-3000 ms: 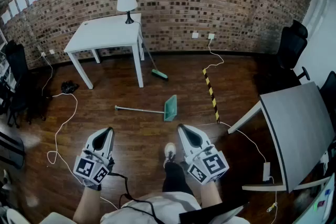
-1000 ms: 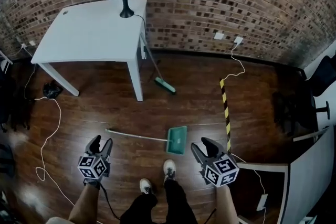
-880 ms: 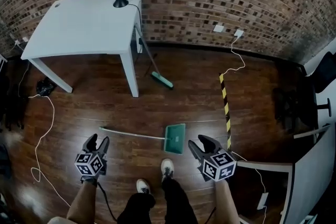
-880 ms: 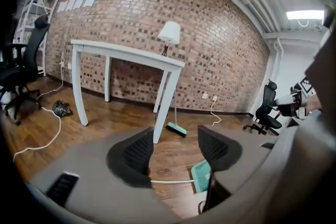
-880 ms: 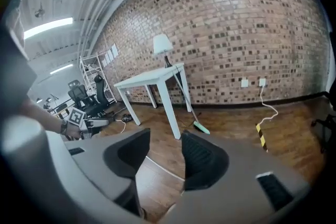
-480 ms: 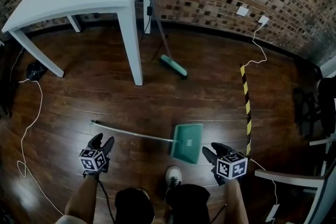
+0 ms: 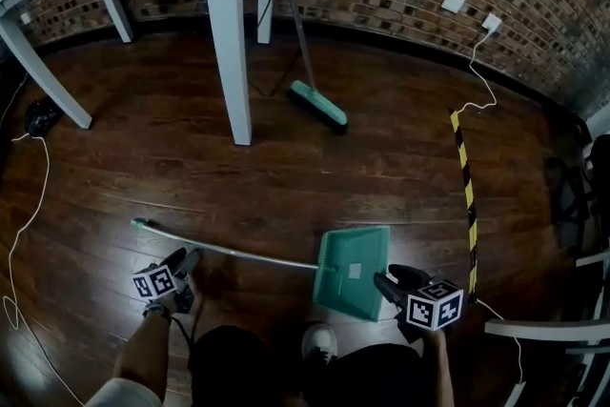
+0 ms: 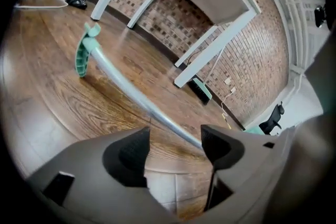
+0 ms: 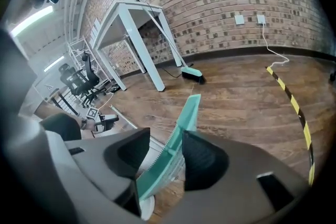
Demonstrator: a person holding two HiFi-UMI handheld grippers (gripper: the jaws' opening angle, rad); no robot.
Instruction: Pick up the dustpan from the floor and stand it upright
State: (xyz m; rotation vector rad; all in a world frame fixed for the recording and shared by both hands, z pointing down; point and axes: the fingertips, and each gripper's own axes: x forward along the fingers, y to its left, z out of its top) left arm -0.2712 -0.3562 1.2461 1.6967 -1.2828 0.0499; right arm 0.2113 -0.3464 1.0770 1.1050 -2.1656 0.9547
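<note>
The left gripper (image 7: pixel 183 257) is held low and pointed downward; its 2 jaws have just been opening and are spread wide, the dustpan handle (image 8: pixel 131 97) crossing just ahead of their tips, ungripped. The right gripper (image 7: pixel 389 278) is angled down too, jaws parted around the pan (image 9: pixel 181 123), unclamped.

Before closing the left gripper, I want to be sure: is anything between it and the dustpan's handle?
Nothing visible. The left gripper has just been opening its jaws, with nothing between them; the handle lies on the floor right ahead of them.
</note>
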